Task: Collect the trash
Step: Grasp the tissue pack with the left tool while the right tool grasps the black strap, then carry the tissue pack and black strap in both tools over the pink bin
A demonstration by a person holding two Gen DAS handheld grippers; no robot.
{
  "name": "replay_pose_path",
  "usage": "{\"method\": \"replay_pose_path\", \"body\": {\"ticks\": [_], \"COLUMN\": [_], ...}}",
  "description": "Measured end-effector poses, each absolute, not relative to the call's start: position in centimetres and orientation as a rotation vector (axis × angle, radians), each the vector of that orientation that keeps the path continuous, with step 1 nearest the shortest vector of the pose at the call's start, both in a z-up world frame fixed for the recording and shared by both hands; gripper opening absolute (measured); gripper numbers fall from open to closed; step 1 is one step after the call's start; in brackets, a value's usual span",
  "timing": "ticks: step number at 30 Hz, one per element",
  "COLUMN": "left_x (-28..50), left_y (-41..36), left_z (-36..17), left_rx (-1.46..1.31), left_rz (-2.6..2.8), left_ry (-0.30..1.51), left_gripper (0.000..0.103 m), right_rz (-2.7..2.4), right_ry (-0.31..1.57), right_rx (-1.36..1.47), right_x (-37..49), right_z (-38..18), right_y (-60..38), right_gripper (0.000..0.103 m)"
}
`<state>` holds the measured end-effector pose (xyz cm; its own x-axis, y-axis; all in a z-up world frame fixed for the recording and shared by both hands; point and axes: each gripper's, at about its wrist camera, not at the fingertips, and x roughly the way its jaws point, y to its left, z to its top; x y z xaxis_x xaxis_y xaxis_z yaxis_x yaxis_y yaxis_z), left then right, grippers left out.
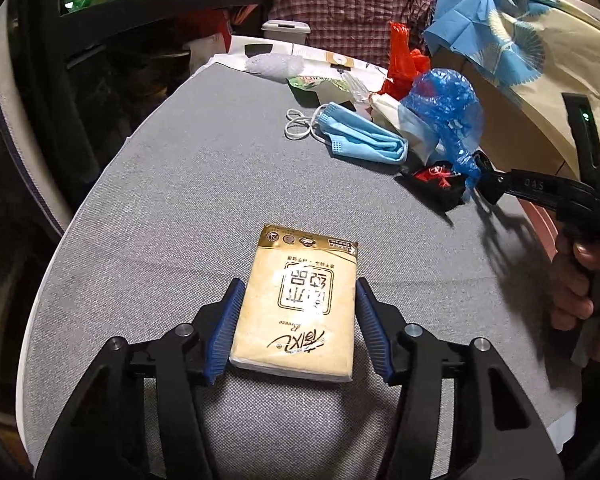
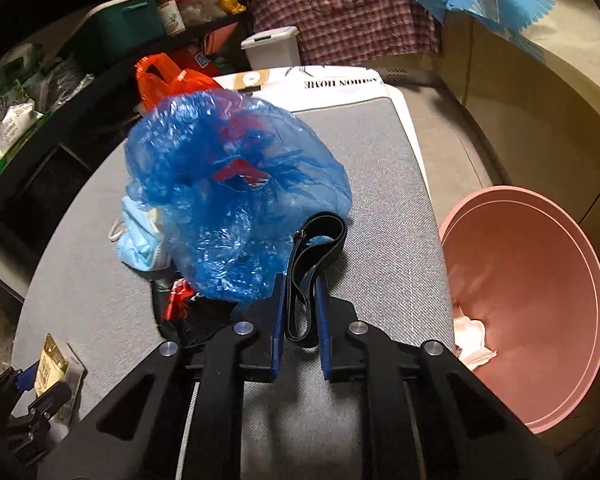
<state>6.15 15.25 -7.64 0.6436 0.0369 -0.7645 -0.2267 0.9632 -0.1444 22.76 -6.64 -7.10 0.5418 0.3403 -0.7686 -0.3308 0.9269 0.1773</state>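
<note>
My left gripper (image 1: 298, 292) is open, its blue pads on either side of a beige tissue pack (image 1: 300, 300) lying on the grey table (image 1: 180, 200). My right gripper (image 2: 301, 284) is shut on the black elastic band (image 2: 314, 248) of a crumpled blue plastic cover (image 2: 236, 200) and holds it up over the table. The cover also shows in the left wrist view (image 1: 444, 116), with the right gripper (image 1: 488, 184) at its lower edge. A pink bin (image 2: 532, 300) stands right of the table with white tissue (image 2: 474, 344) inside.
A blue face mask (image 1: 360, 136), a black-and-red wrapper (image 1: 436, 184), white paper (image 1: 388, 108), an orange bag (image 1: 402, 60) and a green-and-white carton (image 1: 320, 84) lie on the far table. A white printed bag (image 2: 340, 84) covers the far end. Dark shelving (image 2: 40, 120) stands left.
</note>
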Motion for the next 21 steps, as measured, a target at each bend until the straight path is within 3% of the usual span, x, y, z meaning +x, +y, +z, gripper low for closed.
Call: {"method": "replay_pose_path", "body": {"ticks": [21], "left_x": [4.3], "left_y": [13.2], "left_z": [-4.5], "left_rx": [-0.207], "left_rz": [0.191], "left_ry": [0.744], "left_gripper": [0.053], "right_rz": [0.471], "right_ry": [0.781], "right_rx": [0.010], "right_x": [16.4], "right_z": [-1.5], "right_y": [-8.6], "right_gripper": [0.015]}}
